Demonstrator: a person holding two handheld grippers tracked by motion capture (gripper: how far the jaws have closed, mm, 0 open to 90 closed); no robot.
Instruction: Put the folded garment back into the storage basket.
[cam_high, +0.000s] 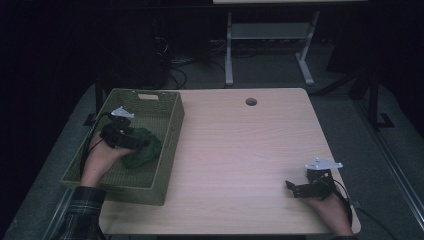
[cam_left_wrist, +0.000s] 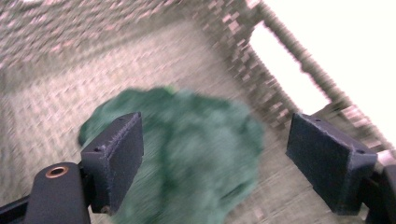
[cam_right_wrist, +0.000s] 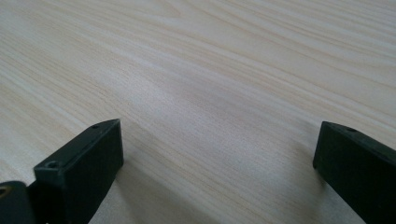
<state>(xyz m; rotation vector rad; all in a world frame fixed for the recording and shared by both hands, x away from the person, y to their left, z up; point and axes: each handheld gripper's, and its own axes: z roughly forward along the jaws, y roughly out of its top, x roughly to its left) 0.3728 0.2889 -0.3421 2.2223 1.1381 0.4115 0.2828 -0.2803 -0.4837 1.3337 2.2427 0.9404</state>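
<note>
The left gripper (cam_high: 141, 141) hangs inside the basket with its jaws spread wide, nothing between the pads; in the left gripper view the jaws frame the green cloth (cam_left_wrist: 187, 154) below them without touching it, which reads as a cloth let go and lying free. The right gripper (cam_high: 292, 188) sits low at the near right of the table, its jaws also wide apart over bare wood, so it looks parked out of the way while the other hand works.

The table (cam_high: 240, 150) is the biggest thing here, a pale wood top with a round cable hole (cam_high: 251, 102) near its far edge. It gives a flat surface for both hands, and its whole middle is bare.

The woven olive basket (cam_high: 170, 130) stands at the left of the table, overhanging the left edge a little, with a handle slot in its far wall. Being on that side, it is within easy reach of the left hand (cam_high: 102, 160), which comes in over the near wall.

The cloth (cam_high: 145, 152) lies crumpled on the basket floor, toward the near right part of it, close to the right wall. It sits in a loose heap rather than folded, as a soft thing does when dropped. I judge the putting-away step is about done.
</note>
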